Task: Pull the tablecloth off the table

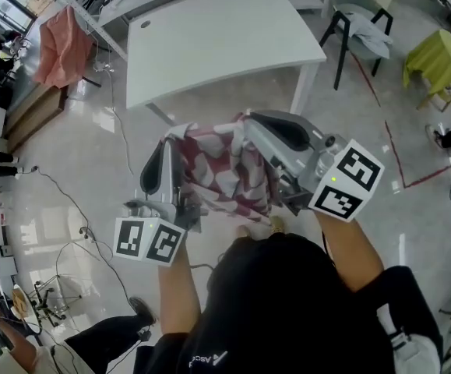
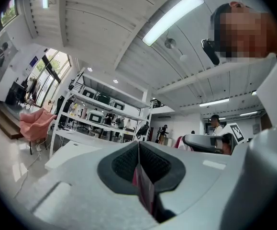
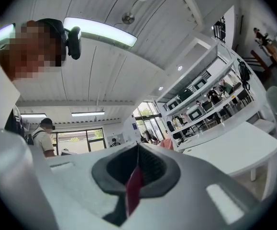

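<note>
Red-and-white patterned fabric tablecloth (image 1: 223,174) is off the white curved-edge table (image 1: 217,37) and hangs bunched in the air between the two grippers, over the glossy pale floor (image 1: 77,178) and close in front of the person's dark-clad torso. The table stands well apart from it, toward the top of the head view. Left gripper (image 1: 168,142), grey with a marker cube at its rear, holds the cloth's left edge. Right gripper (image 1: 248,118) holds the upper right edge, and the fabric sags down between the two bodies, touching both. In the left gripper view the jaws are closed together, the dark ribbed pads (image 2: 124,164) pinching a thin red fold that runs out of the seam toward the camera. The right gripper view shows the same: pads (image 3: 152,169) clamped on a narrow sliver of red fabric. Both gripper views tilt up at the ceiling lights. Round about: a pink cloth on a rack (image 1: 58,45) far left, a black-legged chair (image 1: 361,29) right of the table, and a yellow-green covered table (image 1: 439,57) at the far right
</note>
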Motion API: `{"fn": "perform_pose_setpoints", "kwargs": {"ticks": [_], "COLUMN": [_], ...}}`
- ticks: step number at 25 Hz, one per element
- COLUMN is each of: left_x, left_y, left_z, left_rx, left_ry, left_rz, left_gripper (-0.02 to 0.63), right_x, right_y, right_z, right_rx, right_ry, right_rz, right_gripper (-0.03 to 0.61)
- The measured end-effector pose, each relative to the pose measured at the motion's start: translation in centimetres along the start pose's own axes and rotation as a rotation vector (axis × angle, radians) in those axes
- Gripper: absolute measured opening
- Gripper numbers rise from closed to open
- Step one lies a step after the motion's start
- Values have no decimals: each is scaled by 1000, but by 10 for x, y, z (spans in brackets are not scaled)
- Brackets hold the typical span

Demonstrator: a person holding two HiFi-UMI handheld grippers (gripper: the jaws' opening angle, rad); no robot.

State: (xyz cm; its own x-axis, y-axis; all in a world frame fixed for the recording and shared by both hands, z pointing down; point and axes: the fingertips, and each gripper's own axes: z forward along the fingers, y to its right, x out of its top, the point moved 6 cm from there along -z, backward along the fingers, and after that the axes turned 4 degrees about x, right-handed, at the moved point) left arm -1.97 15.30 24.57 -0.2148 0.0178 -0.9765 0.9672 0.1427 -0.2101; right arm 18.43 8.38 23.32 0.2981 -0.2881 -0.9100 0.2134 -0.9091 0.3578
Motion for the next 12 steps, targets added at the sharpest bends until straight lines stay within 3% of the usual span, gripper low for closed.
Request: {"fn": "perform_pose_setpoints", "kwargs": {"ticks": [12], "left_x": [13], "left_y": [-9], "left_z": [-38], "left_rx": [-75], "left_ry": [71], "left_rz": [-21], "left_gripper": [14], "right_x": [-13], "right_y": [-35], "right_z": [-1], "right_rx": [-59], "right_ry": [-2], "right_rz": [-75], "right_gripper": [3]}}
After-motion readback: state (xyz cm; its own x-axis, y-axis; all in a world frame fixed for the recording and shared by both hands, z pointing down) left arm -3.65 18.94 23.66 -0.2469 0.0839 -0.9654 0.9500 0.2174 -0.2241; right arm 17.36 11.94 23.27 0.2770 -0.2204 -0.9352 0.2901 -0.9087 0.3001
